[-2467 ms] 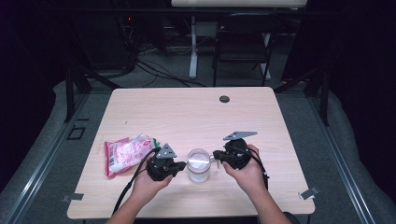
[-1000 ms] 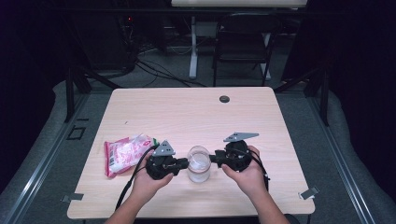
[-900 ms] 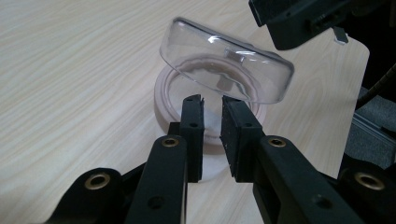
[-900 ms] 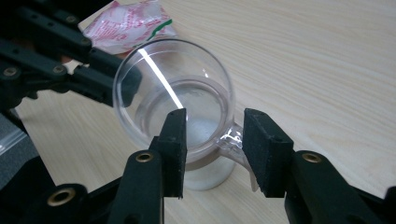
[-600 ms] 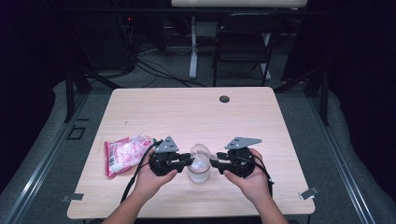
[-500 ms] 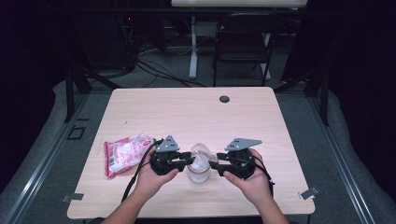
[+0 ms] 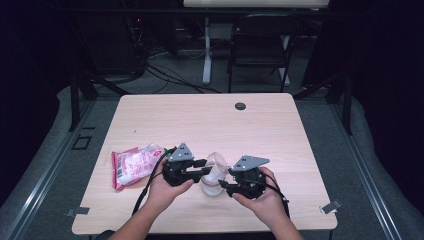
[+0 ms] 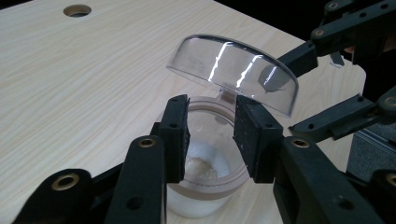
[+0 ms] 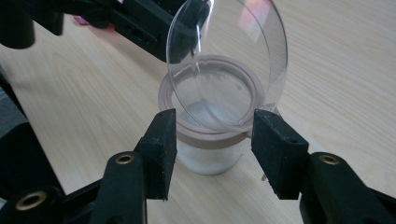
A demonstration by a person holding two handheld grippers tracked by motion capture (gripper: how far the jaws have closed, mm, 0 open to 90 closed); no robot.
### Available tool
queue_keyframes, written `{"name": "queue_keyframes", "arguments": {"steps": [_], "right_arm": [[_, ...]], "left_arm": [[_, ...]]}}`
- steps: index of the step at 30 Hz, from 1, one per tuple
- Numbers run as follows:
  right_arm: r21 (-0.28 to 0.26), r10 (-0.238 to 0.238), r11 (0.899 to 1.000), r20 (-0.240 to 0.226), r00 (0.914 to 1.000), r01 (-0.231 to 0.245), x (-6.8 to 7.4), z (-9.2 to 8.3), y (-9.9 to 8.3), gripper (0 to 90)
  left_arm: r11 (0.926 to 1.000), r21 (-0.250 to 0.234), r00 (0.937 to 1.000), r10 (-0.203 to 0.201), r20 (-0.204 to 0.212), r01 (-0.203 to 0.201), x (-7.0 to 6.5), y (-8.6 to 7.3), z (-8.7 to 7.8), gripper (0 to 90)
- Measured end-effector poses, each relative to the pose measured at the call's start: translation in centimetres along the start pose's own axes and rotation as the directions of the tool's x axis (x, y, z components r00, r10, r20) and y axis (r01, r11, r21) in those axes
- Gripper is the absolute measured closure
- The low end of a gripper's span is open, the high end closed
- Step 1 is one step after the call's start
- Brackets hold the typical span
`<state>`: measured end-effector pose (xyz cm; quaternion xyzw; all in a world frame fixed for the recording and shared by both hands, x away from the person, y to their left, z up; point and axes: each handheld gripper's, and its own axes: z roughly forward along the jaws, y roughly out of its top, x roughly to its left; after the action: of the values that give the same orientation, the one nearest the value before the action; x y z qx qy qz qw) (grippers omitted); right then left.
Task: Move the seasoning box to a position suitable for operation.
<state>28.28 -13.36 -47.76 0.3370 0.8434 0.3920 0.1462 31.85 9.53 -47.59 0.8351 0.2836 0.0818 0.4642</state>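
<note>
The round clear plastic lid (image 8: pixel 233 70) is gleaming glossy and smooth above the frosted, translucent plastic jar (image 9: pixel 210 149). The pale wood-grain tabletop (image 7: pixel 200 120) is looking matt, the pink plastic packet (image 7: pixel 132 165) shiny, and the black gripper pads (image 8: pixel 254 135) dull and faintly rough.

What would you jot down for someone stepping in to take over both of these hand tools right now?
Left gripper: its fingers have just been opening, over the rim of the jar, not pressing it.
Right gripper: its fingers have just been opening, astride the jar below its rim, apart from it.
Jar stands on the table between both hands, white powder inside.
Done: clear hinged lid flipped up.
Left: judging by the pink packet beside the left hand, probably fetch it next.
</note>
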Motion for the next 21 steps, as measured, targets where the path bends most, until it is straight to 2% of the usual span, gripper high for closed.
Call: {"name": "queue_keyframes", "arguments": {"steps": [2, 4, 7, 14, 17, 21], "right_arm": [[0.004, -0.026, 1.0, 0.032, 0.9992, 0.026, 0.2, 0.2, 0.0, 50.2], [-0.004, -0.027, 1.0, 0.048, 0.9985, 0.027, 0.3, 0.4, 0.1, 52.3], [-0.003, -0.021, 1.0, 0.043, 0.9988, 0.021, 0.2, 0.5, 0.1, 52.0], [0.004, -0.021, 1.0, 0.039, 0.999, 0.021, 0.1, 0.5, 0.2, 51.9], [0.006, -0.019, 1.0, 0.035, 0.9992, 0.019, 0.0, 0.4, 0.2, 52.0], [0.005, -0.018, 1.0, 0.034, 0.9993, 0.017, -0.1, 0.4, 0.2, 52.1]], "left_arm": [[1.0, 0.002, 1.0, 0.007, -0.006, -0.007, 0.0, 0.0, -0.1, 64.2], [1.0, 0.0, 0.9999, -0.001, -0.015, 0.001, -0.1, -0.2, 0.0, 63.2], [0.9998, 0.019, 0.9999, -0.006, -0.015, 0.007, 0.1, -0.4, 0.1, 61.8], [0.9989, 0.043, 0.9976, -0.015, -0.067, 0.018, 0.9, -1.2, 0.7, 57.8], [0.9983, 0.051, 0.9971, -0.026, -0.072, 0.03, 1.1, -1.5, 1.1, 57.8], [0.9962, 0.085, 0.9961, -0.013, -0.087, 0.021, 1.1, -1.8, 1.6, 57.6]]}}
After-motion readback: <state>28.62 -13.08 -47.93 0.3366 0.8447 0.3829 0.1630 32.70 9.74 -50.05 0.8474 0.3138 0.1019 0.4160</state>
